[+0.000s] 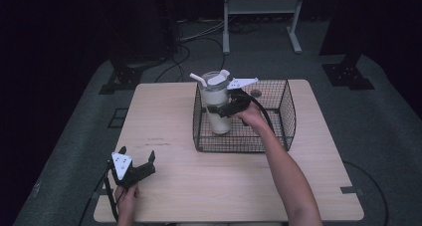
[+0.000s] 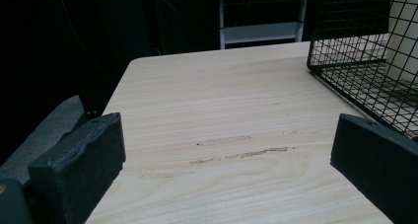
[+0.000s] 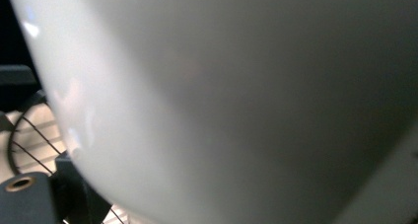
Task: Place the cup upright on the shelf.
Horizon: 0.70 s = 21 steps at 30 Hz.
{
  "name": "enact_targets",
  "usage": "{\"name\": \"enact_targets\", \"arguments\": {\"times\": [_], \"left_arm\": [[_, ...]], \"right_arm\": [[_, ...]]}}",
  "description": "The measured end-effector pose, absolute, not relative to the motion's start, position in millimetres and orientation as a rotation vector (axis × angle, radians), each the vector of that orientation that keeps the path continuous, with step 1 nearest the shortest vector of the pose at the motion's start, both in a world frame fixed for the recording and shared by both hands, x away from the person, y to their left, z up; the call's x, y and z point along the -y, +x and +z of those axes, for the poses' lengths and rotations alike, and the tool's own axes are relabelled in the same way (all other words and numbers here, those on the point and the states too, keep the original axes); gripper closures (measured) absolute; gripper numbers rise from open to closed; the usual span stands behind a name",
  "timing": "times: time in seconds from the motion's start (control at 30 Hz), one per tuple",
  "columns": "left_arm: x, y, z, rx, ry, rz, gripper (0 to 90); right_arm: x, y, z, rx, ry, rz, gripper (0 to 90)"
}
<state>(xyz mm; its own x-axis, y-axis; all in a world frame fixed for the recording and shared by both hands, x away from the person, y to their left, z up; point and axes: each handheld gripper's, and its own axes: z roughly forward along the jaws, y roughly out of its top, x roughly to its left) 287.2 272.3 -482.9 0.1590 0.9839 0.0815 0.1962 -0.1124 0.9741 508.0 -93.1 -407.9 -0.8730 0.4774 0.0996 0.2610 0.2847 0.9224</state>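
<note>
**Right gripper clamps the white tumbler inside the wire basket**

The jaws of the right gripper [image 1: 219,109] are closed around the middle of the white tumbler [image 1: 217,104], one on each side of its body. In the right gripper view the tumbler's [image 3: 236,105] pale wall is pressed very close to the camera. The tumbler stands upright in the left part of the black wire basket [image 1: 283,129], with its lid and straw above the basket rim. The basket sits on the far half of the wooden table [image 1: 169,116]. The left gripper [image 1: 135,161] is well apart from the basket, at the near left corner of the table, with its jaws spread wide and nothing between them.
</note>
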Motion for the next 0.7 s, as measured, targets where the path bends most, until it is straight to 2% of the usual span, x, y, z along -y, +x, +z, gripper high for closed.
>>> {"name": "enact_targets", "arguments": {"times": [0.7], "left_arm": [[-271.5,286.3,-483.1,-1.183,1.505,1.066,0.0]], "right_arm": [[96.7,512.2,-420.9,-2.394,0.664,1.585,6.3]]}}
